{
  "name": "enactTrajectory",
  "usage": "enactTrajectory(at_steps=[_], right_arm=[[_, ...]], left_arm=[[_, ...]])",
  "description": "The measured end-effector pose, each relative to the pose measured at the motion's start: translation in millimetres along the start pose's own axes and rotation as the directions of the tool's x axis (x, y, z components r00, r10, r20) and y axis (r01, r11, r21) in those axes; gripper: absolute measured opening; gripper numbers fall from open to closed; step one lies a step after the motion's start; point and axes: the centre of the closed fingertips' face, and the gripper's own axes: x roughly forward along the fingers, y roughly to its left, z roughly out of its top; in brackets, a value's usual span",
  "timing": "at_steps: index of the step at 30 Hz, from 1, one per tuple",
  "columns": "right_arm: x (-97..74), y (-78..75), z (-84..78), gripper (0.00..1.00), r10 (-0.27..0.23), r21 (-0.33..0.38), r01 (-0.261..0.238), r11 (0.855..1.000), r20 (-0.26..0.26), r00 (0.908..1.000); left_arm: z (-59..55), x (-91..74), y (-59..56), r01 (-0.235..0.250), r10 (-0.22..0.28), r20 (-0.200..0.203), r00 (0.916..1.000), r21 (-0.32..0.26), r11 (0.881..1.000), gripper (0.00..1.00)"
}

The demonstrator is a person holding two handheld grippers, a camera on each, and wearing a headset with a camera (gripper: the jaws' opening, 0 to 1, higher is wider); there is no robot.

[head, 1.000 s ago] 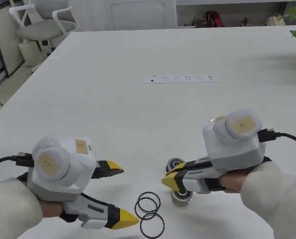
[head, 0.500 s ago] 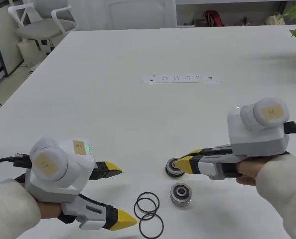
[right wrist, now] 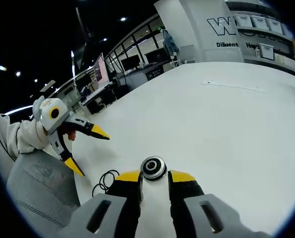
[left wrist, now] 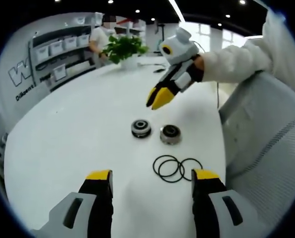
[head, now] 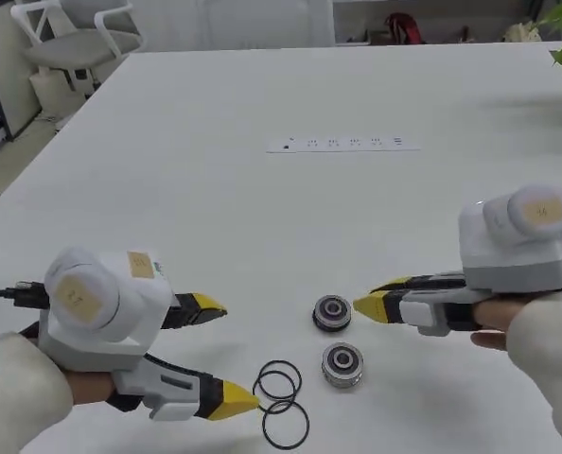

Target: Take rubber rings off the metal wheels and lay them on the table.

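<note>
Bright overhead light, soft shadows, fisheye distortion

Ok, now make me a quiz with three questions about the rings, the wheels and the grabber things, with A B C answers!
1. Where are the rubber rings? A on the floor; B on the table, by the left gripper's tips; C on top of a wheel.
2. How many metal wheels are there? A one; B four; C two.
3. How are the left gripper's jaws? A wide open, holding nothing; B shut on a ring; C shut on a wheel.
Answers: 1 B, they lie flat on the white top by its yellow tips; 2 C, two sit close together near the rings; 3 A, there is a wide gap between the tips.
</note>
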Motion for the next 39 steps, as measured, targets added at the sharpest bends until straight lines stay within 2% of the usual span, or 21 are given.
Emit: enactTrajectory(at_steps=[6,9,14,16,21,29,36,39], right_arm=[[2.7,-0.1,-7.9,0.19,0.005,-0.011,-0.005,1.0,-0.03,0.9995],[2.9,-0.8,-9.1,0.19,0.004,-0.008,-0.004,1.0,-0.033,0.9995],[3.8,-1.7,-12.5,0.2,0.005,-0.005,-0.005,1.0,-0.04,0.9992],[4.1,-1.5,-13.7,0.2,0.005,-0.01,-0.006,1.0,-0.044,0.999],[5.3,-1.7,-15.2,0.21,0.008,-0.022,-0.009,1.0,-0.049,0.9988],[5.7,-2.4,-14.8,0.23,0.011,-0.037,-0.012,0.999,-0.044,0.999],[7.6,0.2,-14.0,0.24,0.024,-0.052,-0.025,0.998,-0.031,0.9992],[9.6,1.5,-17.3,0.25,0.025,-0.066,-0.028,0.997,-0.044,0.9987]], left_arm=[[14.0,-2.0,2.3,-0.011,0.011,0.018,0.9998,0.004,1.0,0.64],[27.1,-3.3,-1.3,-0.003,0.003,0.028,0.9996,0.016,1.0,0.63],[58.5,-3.7,-5.3,0.005,-0.01,0.065,0.9979,0.065,0.998,0.62],[65.8,-3.1,-5.2,0.01,-0.016,0.062,0.9979,0.098,0.995,0.6],[81.2,-0.2,2.5,0.006,-0.015,0.074,0.9972,0.124,0.992,0.59],[101.9,9.8,10.6,0.008,-0.024,0.105,0.9942,0.145,0.989,0.57],[109.4,27.7,15.4,0.02,-0.038,0.129,0.9909,0.143,0.99,0.55],[108.8,35.4,19.0,0.005,-0.026,0.137,0.9902,0.153,0.988,0.49]])
